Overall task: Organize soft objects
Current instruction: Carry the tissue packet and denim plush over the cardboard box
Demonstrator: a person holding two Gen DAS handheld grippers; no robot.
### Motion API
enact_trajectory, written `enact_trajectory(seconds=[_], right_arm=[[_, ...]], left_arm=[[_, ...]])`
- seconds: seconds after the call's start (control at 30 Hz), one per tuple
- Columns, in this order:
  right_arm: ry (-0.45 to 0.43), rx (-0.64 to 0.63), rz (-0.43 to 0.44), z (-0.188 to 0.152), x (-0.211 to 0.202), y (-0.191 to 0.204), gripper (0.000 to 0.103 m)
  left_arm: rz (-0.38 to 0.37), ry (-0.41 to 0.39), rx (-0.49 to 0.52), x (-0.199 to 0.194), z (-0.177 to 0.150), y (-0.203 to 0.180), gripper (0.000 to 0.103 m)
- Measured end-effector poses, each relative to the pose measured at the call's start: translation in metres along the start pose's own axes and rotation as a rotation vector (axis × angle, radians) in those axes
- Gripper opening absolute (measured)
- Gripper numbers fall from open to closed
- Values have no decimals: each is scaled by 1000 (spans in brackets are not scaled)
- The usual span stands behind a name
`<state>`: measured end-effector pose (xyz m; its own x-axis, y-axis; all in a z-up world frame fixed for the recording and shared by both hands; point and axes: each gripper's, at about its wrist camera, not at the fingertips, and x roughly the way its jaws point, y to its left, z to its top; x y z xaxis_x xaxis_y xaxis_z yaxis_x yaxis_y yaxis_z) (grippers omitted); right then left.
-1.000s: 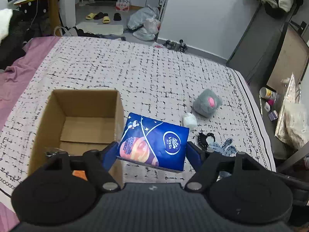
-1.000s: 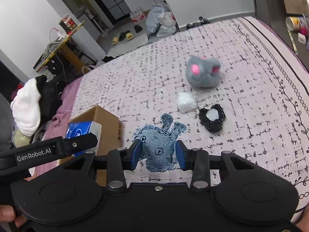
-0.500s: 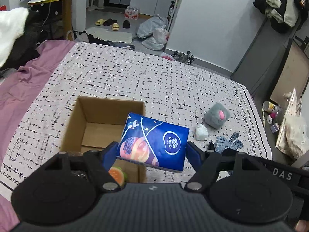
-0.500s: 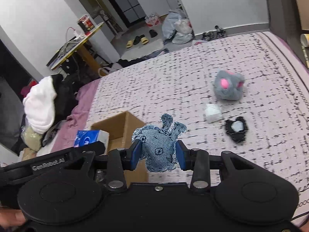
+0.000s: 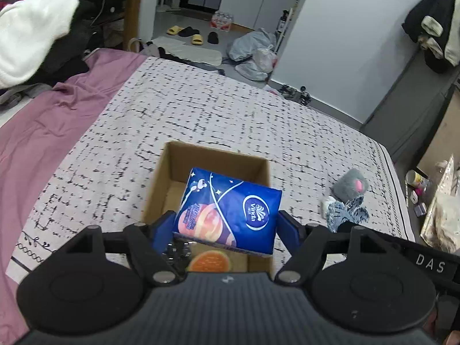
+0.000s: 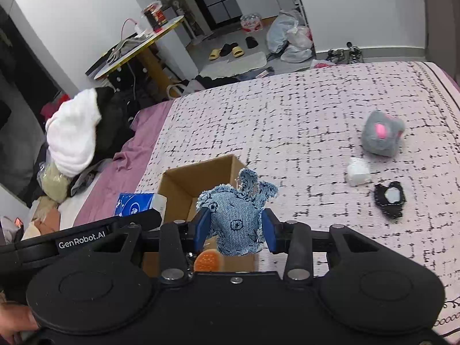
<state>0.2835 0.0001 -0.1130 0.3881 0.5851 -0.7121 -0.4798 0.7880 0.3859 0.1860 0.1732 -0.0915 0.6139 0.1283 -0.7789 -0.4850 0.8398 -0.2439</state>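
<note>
My left gripper (image 5: pixel 227 227) is shut on a blue tissue pack (image 5: pixel 230 211) and holds it above the open cardboard box (image 5: pixel 212 158); the pack also shows in the right wrist view (image 6: pixel 135 205). My right gripper (image 6: pixel 234 230) is shut on a blue denim plush toy (image 6: pixel 235 215) above the box (image 6: pixel 198 176); the toy also shows in the left wrist view (image 5: pixel 346 211). An orange round toy (image 5: pixel 210 261) lies in the box. A grey plush (image 6: pixel 382 135), a white soft lump (image 6: pixel 358 171) and a black-and-white piece (image 6: pixel 389 198) lie on the bed.
The bedspread (image 5: pixel 201 109) is white with black dashes, with a purple sheet (image 5: pixel 43 132) on the left. Clothes (image 6: pixel 74 141) are piled beside the bed. The bed's right edge (image 5: pixel 399 189) borders a floor with small items.
Both grippers have moved left over the box with their loads. The box now lies directly under the tissue pack and the denim toy.
</note>
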Motion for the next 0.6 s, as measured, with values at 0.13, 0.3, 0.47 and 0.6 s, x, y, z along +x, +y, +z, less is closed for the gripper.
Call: enact_trajectory(seconds=[0.13, 0.3, 0.47, 0.6], right_arm=[[17, -20, 5, -1, 11, 14, 39], [47, -51, 9, -2, 27, 29, 39], [76, -75, 14, -2, 42, 42, 39], [110, -104, 14, -5, 59, 54, 40]], left_arm=[[11, -3, -21, -1, 1, 15, 74], [22, 1, -52, 0, 2, 35, 74], [33, 14, -80, 6, 1, 51, 74], [41, 23, -103, 11, 2, 64, 74]])
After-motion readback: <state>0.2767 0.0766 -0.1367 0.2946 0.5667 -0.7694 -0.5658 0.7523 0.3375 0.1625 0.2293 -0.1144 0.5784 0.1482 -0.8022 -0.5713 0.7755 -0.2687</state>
